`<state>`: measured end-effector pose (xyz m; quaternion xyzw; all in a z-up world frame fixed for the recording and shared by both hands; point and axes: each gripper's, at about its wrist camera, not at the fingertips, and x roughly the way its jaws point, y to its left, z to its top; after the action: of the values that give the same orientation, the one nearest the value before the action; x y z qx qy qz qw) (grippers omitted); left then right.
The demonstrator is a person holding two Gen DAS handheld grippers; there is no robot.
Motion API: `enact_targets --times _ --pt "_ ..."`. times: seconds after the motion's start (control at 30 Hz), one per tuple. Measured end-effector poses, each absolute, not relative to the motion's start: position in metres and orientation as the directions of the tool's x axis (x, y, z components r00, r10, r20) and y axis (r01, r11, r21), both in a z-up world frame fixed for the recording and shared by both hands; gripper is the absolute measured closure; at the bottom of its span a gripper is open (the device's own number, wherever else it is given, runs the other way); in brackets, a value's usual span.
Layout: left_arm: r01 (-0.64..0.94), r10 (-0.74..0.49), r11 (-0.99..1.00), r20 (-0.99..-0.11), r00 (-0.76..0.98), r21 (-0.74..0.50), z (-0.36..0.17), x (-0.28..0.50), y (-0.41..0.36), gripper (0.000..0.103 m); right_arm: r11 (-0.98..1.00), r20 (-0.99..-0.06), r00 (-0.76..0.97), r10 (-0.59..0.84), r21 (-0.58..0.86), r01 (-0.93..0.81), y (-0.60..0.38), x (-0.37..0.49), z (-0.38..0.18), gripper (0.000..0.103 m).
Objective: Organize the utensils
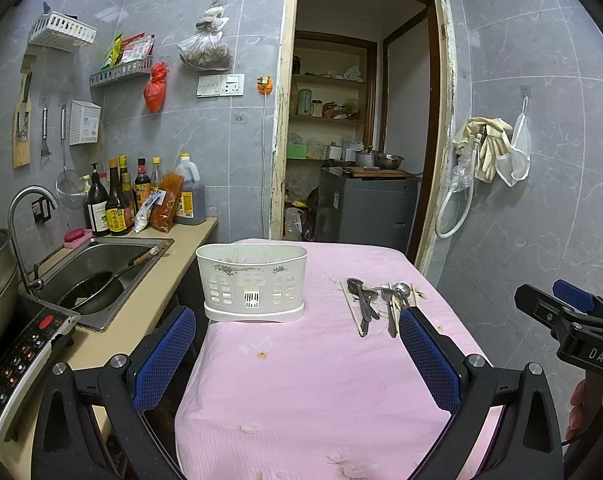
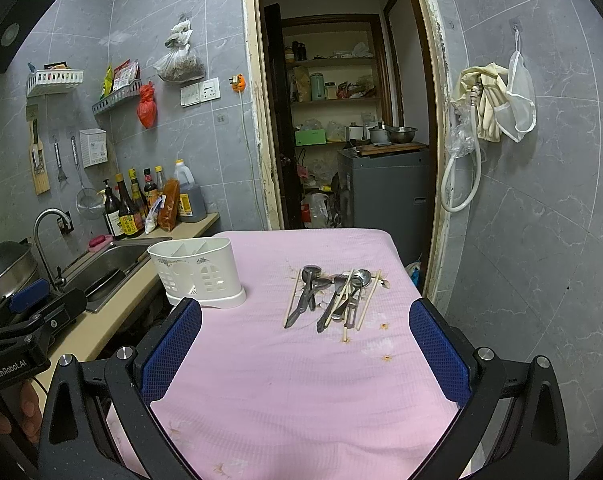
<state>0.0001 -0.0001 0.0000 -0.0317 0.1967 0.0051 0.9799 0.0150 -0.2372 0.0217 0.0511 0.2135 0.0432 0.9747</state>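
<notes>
A white plastic utensil holder with inner compartments stands empty on the pink tablecloth, at its far left; it also shows in the right wrist view. A pile of metal spoons and forks with wooden chopsticks lies to the holder's right, seen closer in the right wrist view. My left gripper is open and empty, hovering above the table short of the holder. My right gripper is open and empty, facing the utensil pile from the near side.
A counter on the left holds a sink with a dark pan, sauce bottles and an induction cooker. An open doorway to a pantry lies behind the table. The tiled wall is close on the right.
</notes>
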Motion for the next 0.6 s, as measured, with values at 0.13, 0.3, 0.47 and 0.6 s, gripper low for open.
enact_targets --times 0.13,0.3,0.47,0.6 --pt "-0.023 -0.002 0.998 -0.386 0.923 -0.06 0.0 0.0 0.0 0.0 0.991 -0.412 0.905 0.106 0.118 -0.063 -0.2365 0.0149 0.0218 0.001" --pt "-0.022 -0.003 0.998 -0.385 0.923 -0.06 0.0001 0.0001 0.0 0.0 0.991 -0.412 0.905 0.106 0.118 -0.062 -0.2357 0.0146 0.0219 0.001" --pt "-0.022 -0.003 0.998 -0.384 0.923 -0.061 0.0 0.0 -0.0001 0.0 0.991 -0.412 0.905 0.106 0.118 -0.062 -0.2364 0.0144 0.0221 0.001" --pt "-0.023 -0.002 0.998 -0.384 0.923 -0.06 0.0 0.0 0.0 0.0 0.991 -0.412 0.905 0.105 0.118 -0.062 -0.2368 0.0142 0.0223 0.001"
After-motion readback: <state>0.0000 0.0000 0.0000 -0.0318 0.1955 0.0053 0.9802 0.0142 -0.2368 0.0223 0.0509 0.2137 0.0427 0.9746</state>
